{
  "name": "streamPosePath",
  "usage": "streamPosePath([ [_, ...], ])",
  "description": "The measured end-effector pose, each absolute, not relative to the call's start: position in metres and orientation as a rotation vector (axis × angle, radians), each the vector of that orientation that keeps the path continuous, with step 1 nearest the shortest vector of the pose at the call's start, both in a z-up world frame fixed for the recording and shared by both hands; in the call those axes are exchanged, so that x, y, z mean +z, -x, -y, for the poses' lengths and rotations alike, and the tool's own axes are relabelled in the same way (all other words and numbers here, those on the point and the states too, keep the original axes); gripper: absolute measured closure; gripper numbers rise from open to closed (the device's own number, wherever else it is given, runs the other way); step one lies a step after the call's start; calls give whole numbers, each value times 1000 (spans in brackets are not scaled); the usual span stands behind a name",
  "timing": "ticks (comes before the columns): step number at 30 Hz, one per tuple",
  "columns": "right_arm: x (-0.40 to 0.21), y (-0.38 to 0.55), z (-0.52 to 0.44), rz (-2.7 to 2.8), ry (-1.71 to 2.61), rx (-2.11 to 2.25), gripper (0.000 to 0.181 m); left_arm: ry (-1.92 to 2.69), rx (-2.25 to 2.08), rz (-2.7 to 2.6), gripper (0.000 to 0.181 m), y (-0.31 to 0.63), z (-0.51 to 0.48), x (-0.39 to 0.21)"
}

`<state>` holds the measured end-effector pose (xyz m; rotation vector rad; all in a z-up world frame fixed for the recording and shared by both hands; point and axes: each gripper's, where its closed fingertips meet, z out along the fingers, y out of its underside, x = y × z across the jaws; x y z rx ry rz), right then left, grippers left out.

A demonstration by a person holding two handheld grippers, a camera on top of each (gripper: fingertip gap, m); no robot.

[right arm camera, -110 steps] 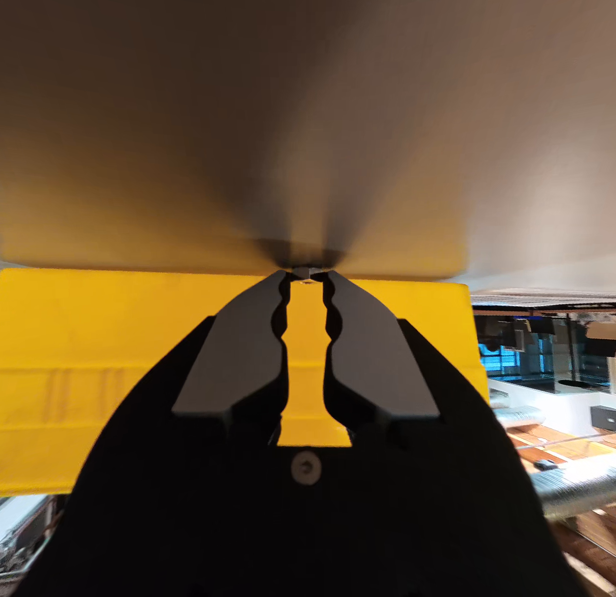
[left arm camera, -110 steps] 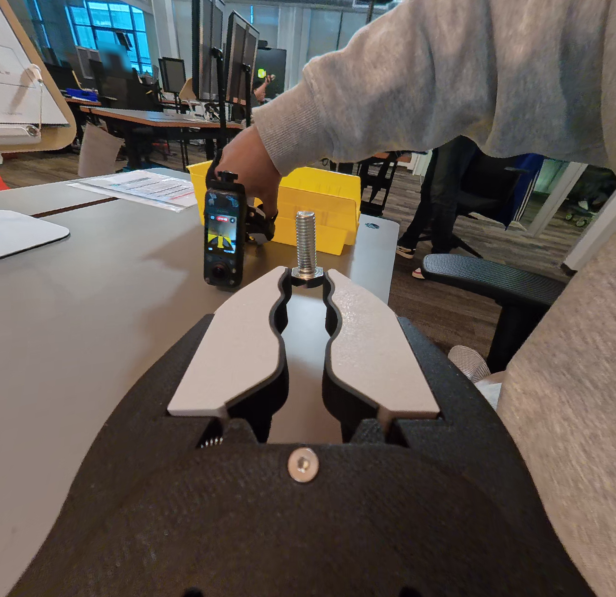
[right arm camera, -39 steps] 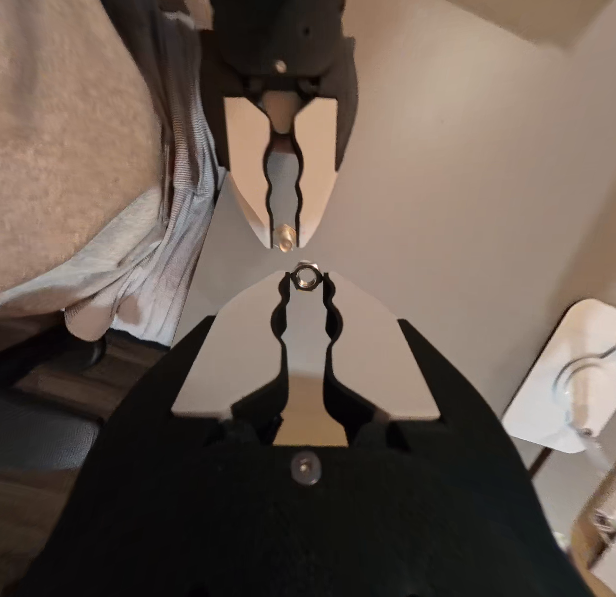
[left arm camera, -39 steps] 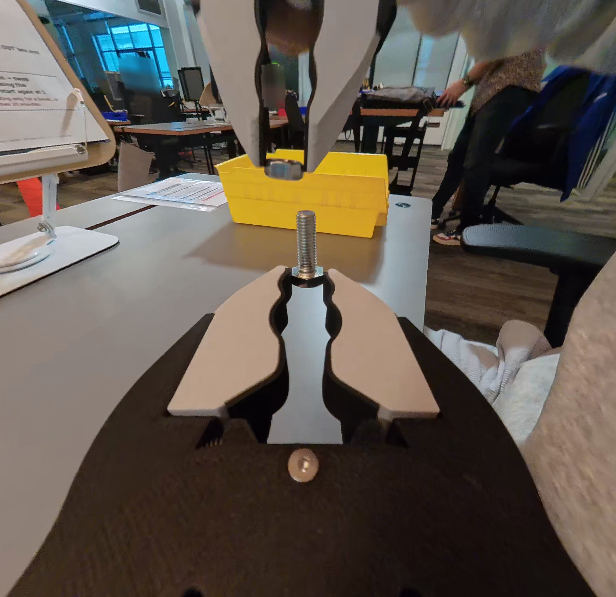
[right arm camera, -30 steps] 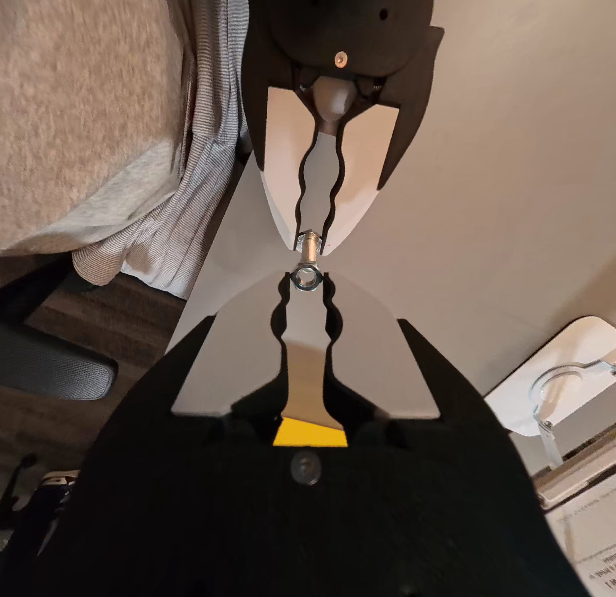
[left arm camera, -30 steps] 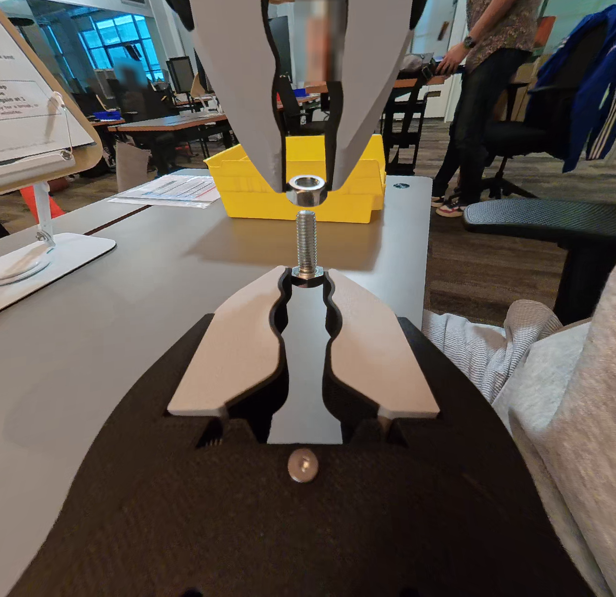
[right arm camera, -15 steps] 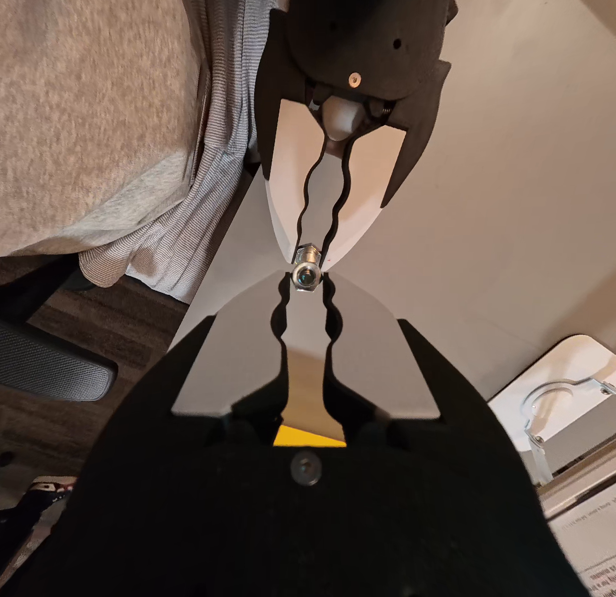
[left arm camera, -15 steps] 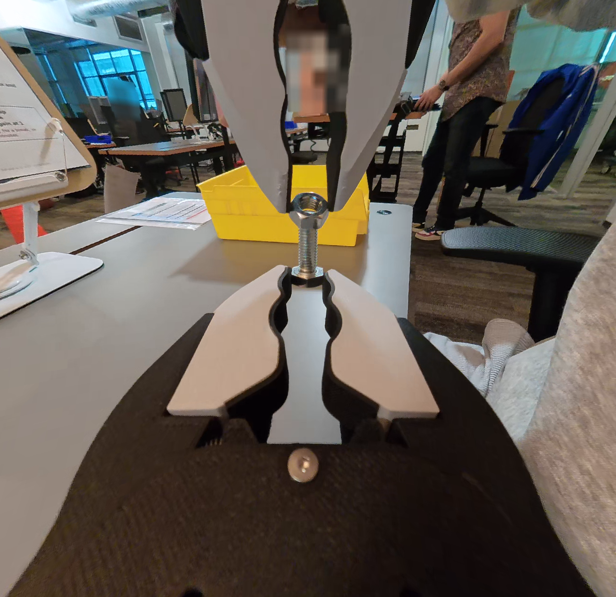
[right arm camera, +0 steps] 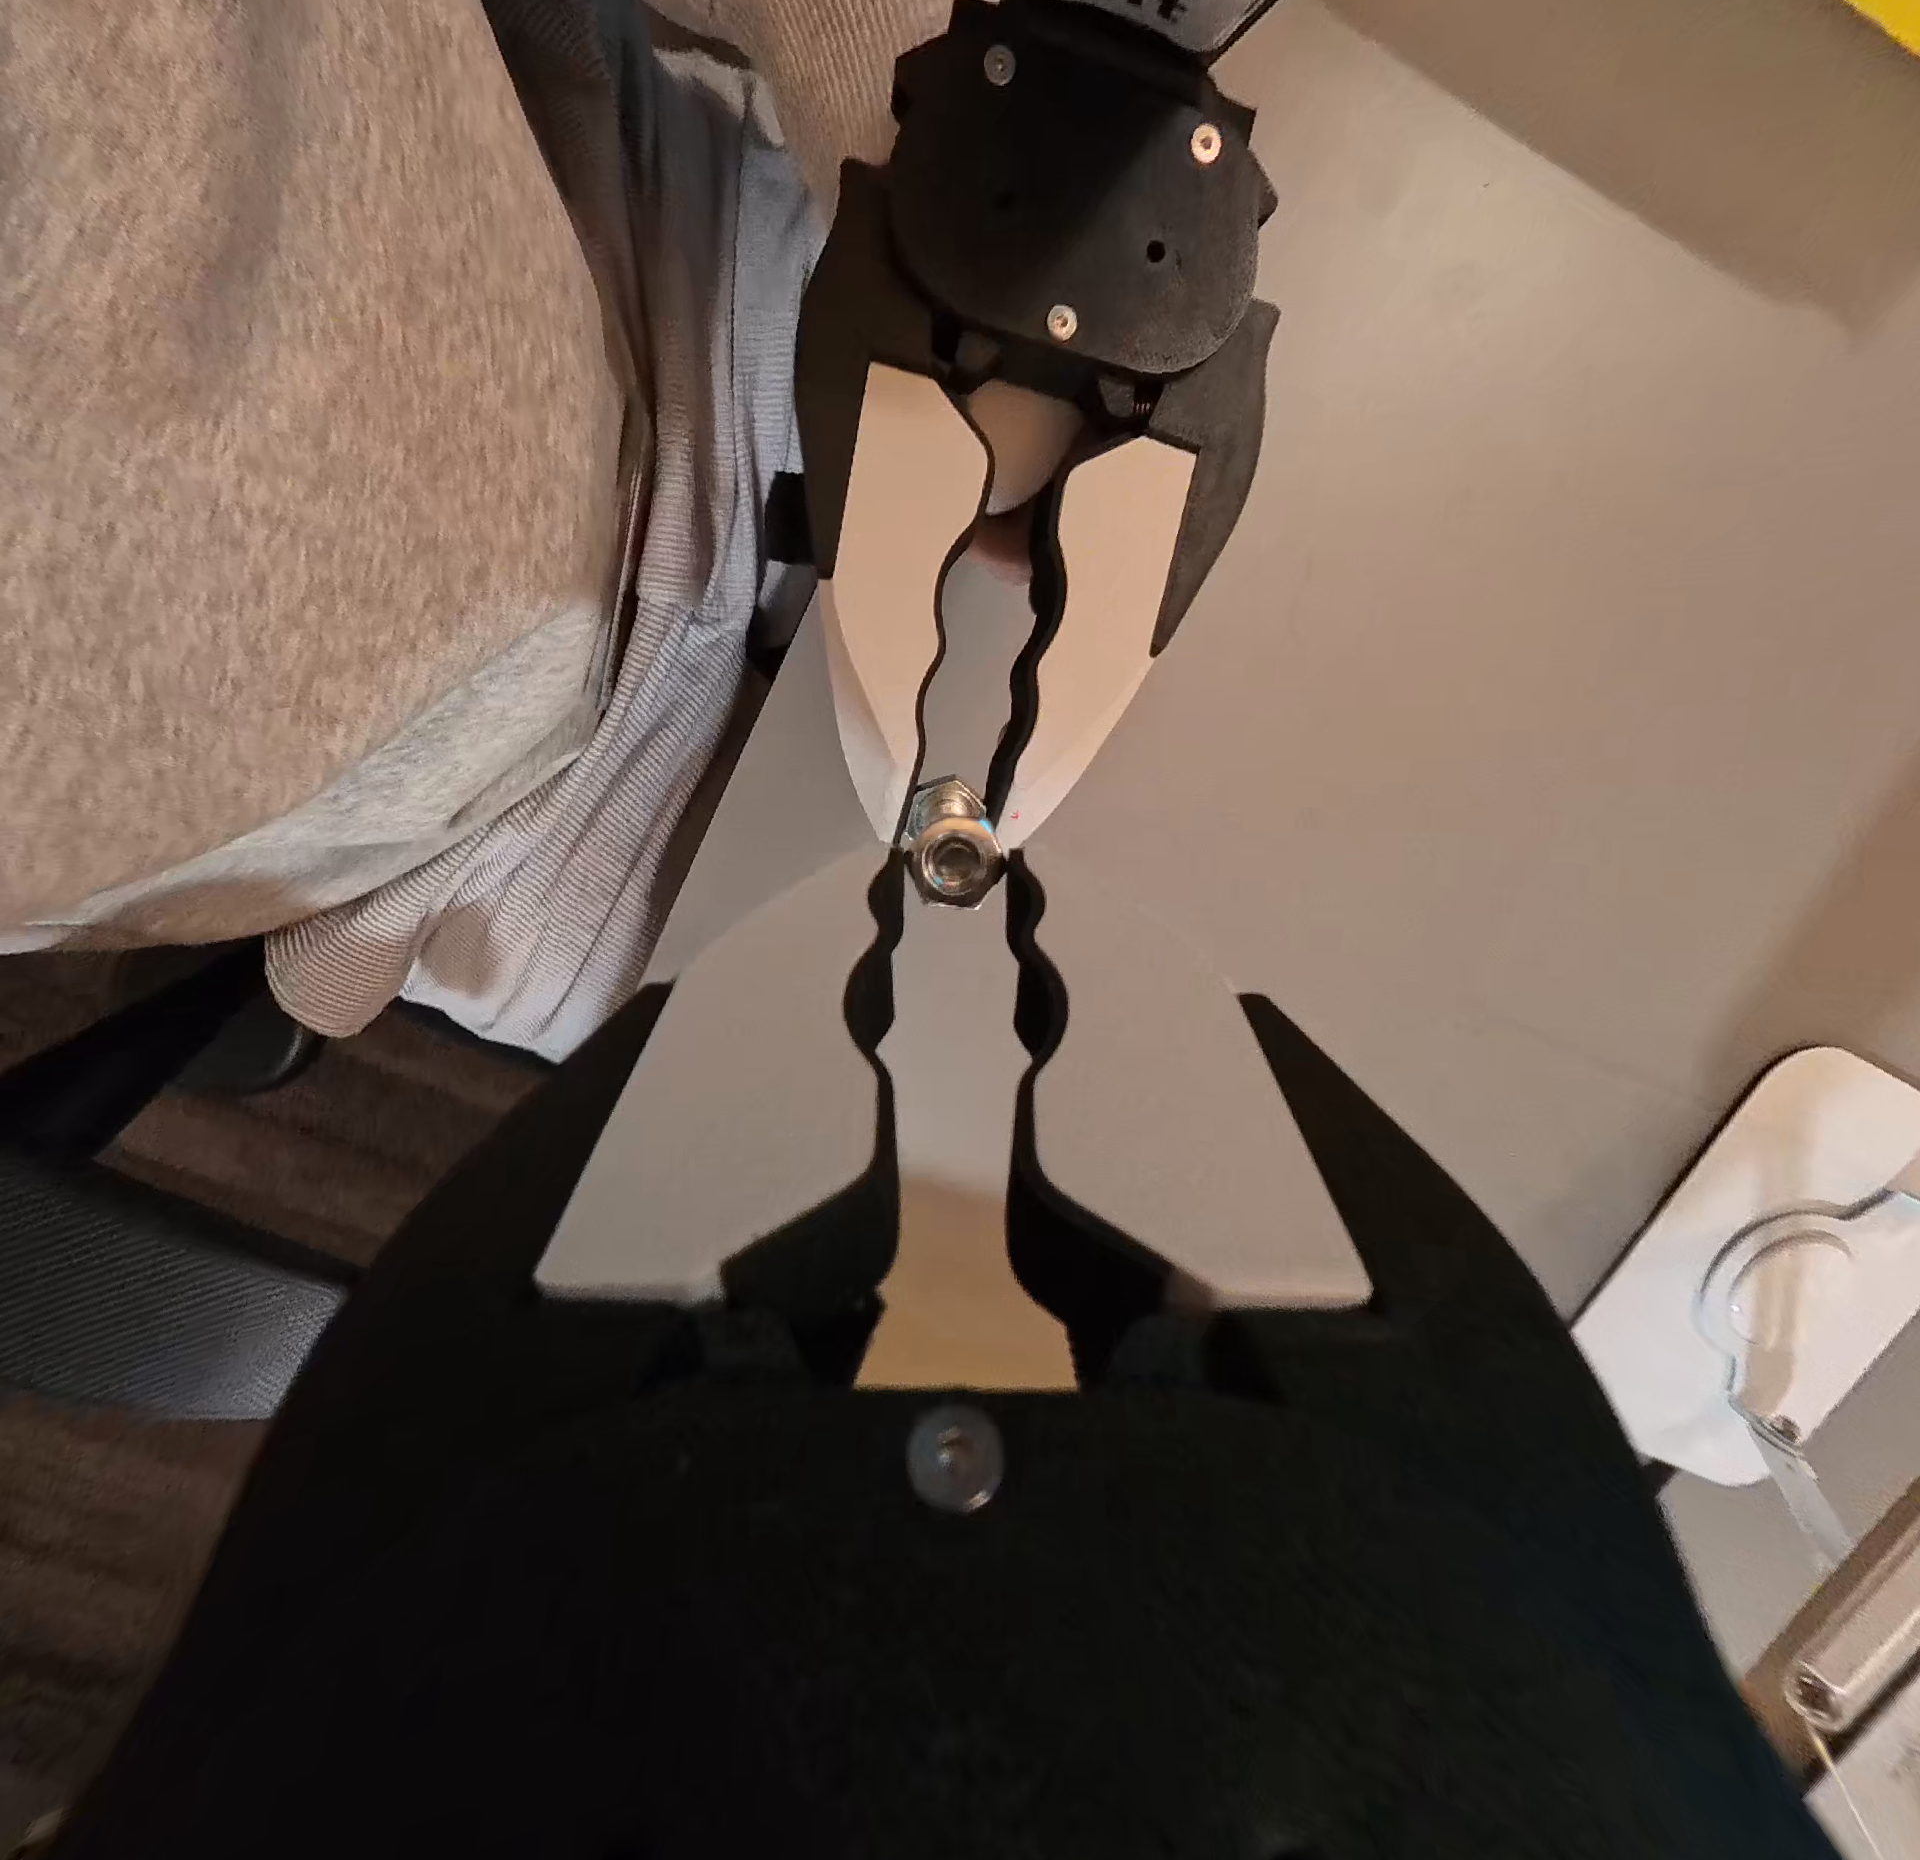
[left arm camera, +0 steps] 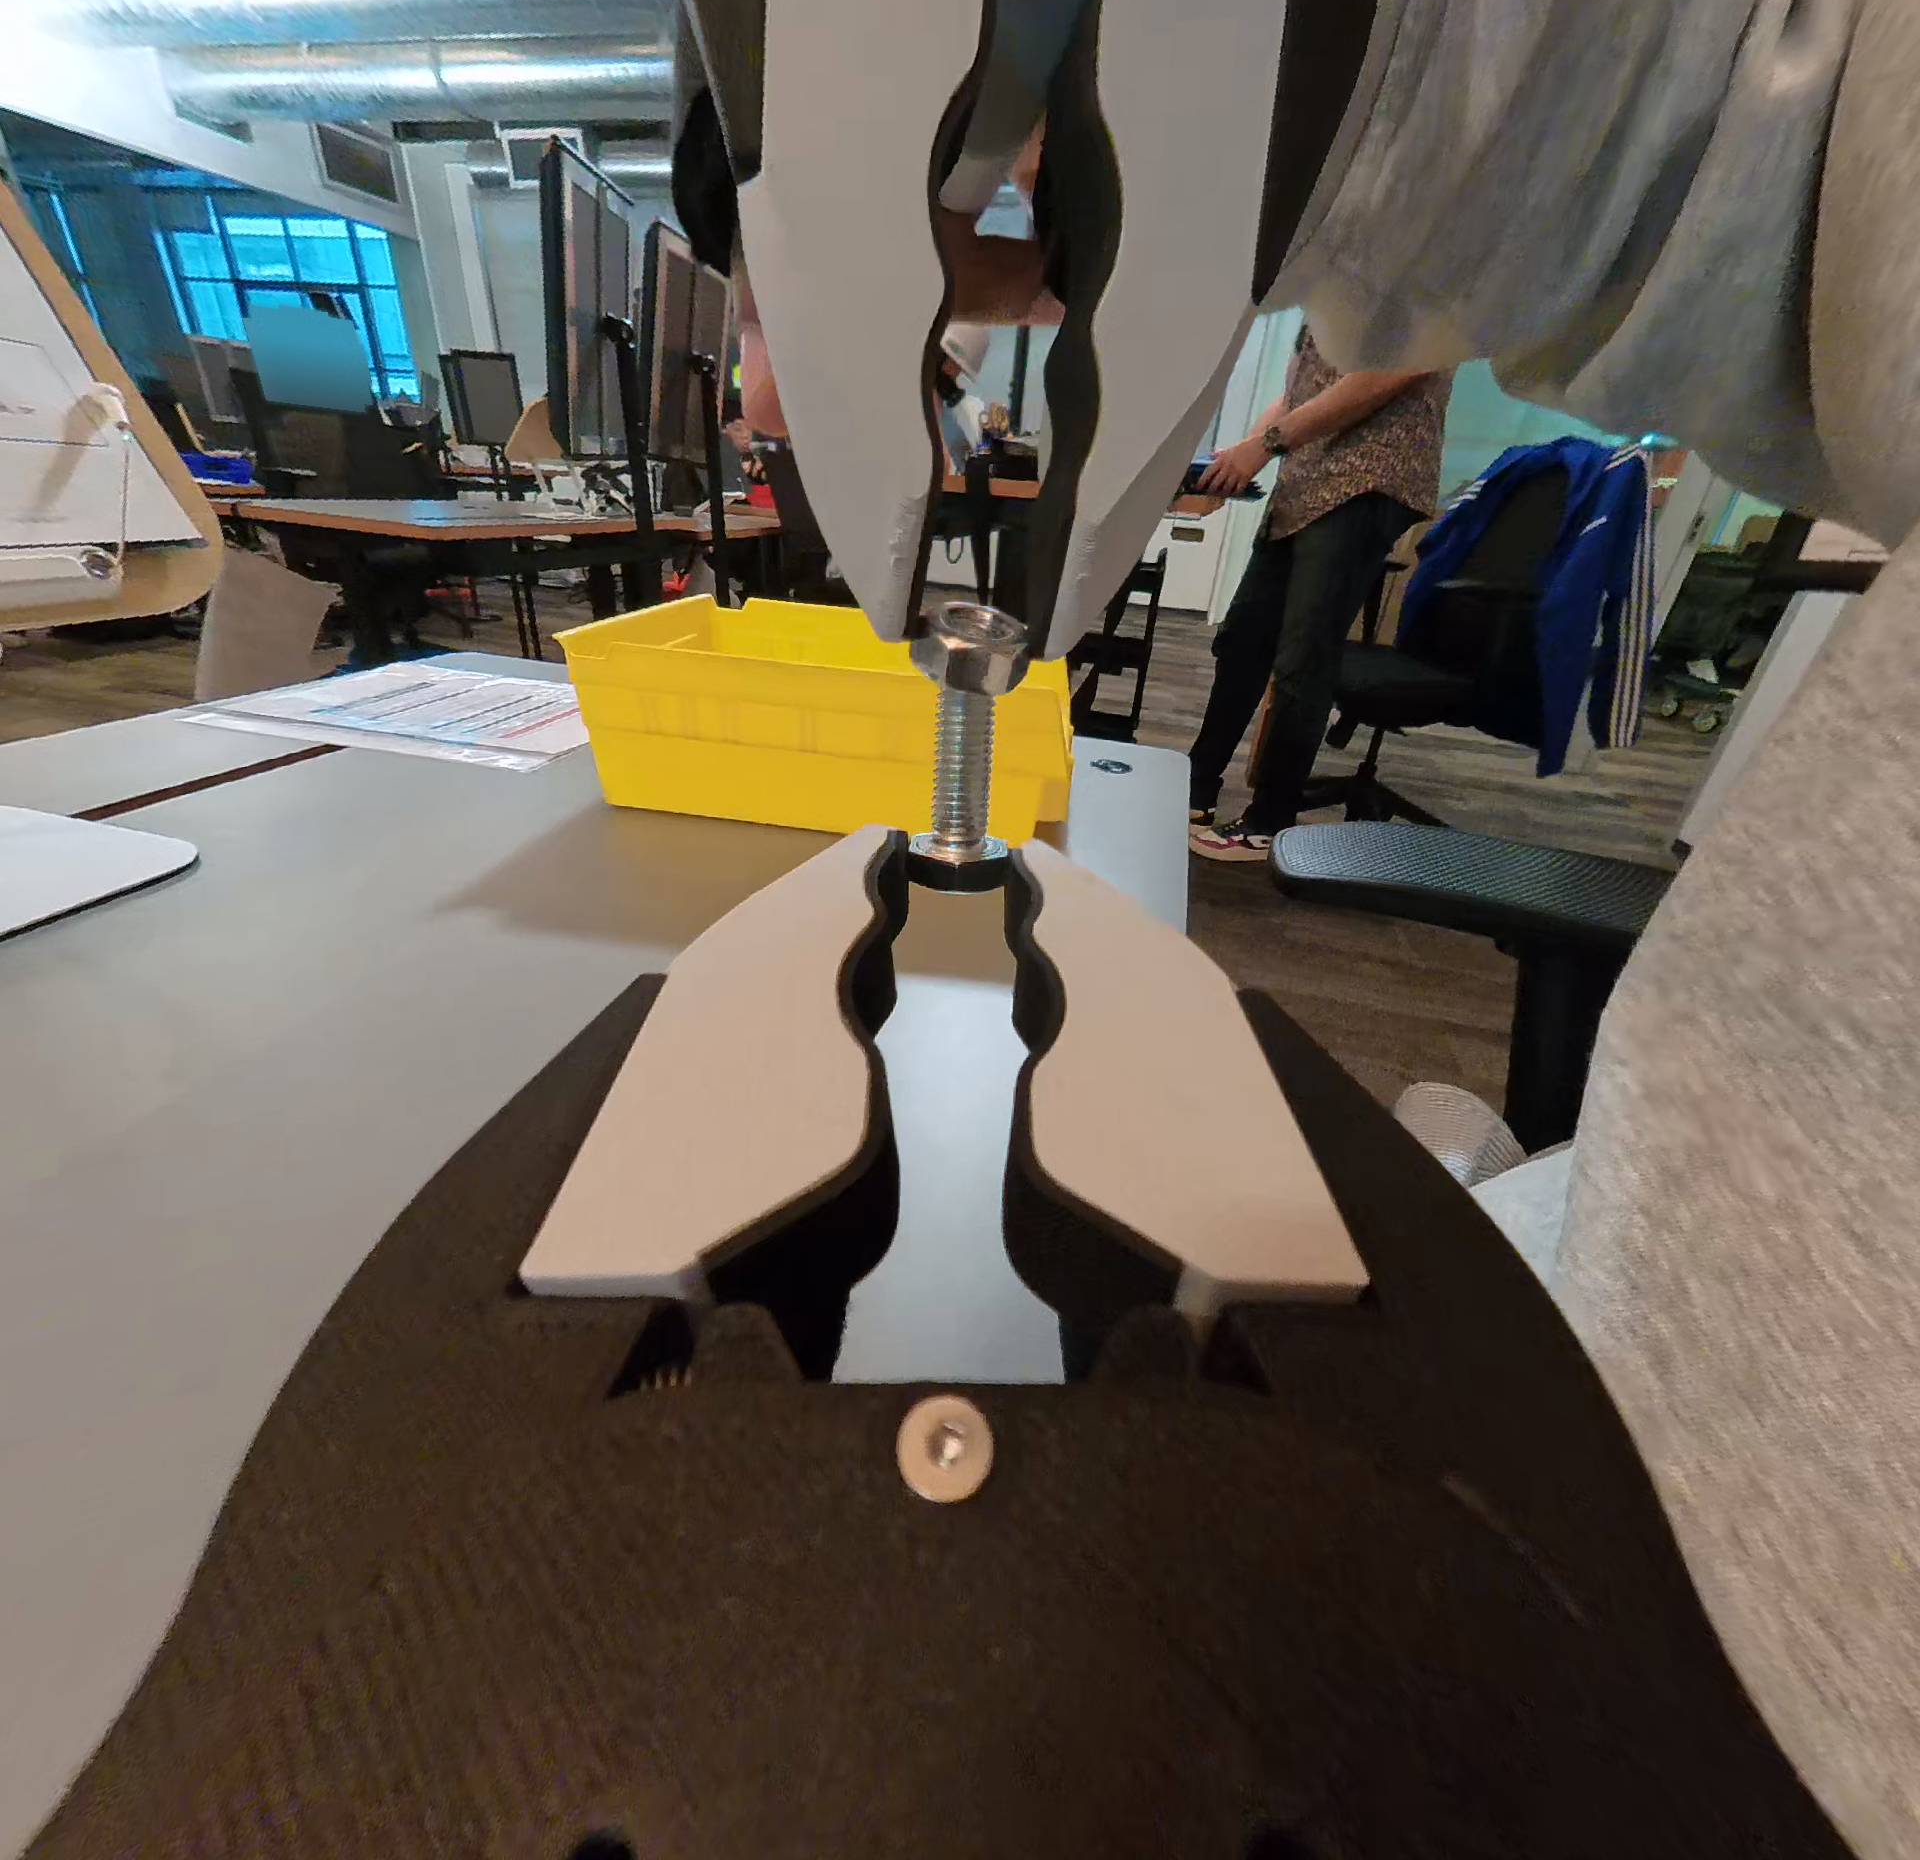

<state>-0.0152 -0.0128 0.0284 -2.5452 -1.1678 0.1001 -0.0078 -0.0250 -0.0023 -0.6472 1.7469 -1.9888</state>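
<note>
The nut (left arm camera: 968, 657), clamped in the right gripper (left arm camera: 971, 631), has come down onto the upright bolt (left arm camera: 958, 771), whose head the left gripper (left arm camera: 954, 860) clamps; only the left view shows the yellow bin (left arm camera: 769, 730) at 11 o'clock.

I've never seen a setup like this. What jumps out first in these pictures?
Two grippers meet tip to tip over a grey table. The left gripper pinches the head of an upright silver bolt, while the right gripper comes from above, clamping a hex nut on the bolt's top. Behind them sits a bright yellow bin.
</note>
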Motion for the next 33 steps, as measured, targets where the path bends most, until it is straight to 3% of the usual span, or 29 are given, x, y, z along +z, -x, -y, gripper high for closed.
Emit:
streamPosePath([
  [33, 43, 20, 3, 872, 2364, 286, 162, 665, -2162, -1659, 162, 12, 19, 11],
])
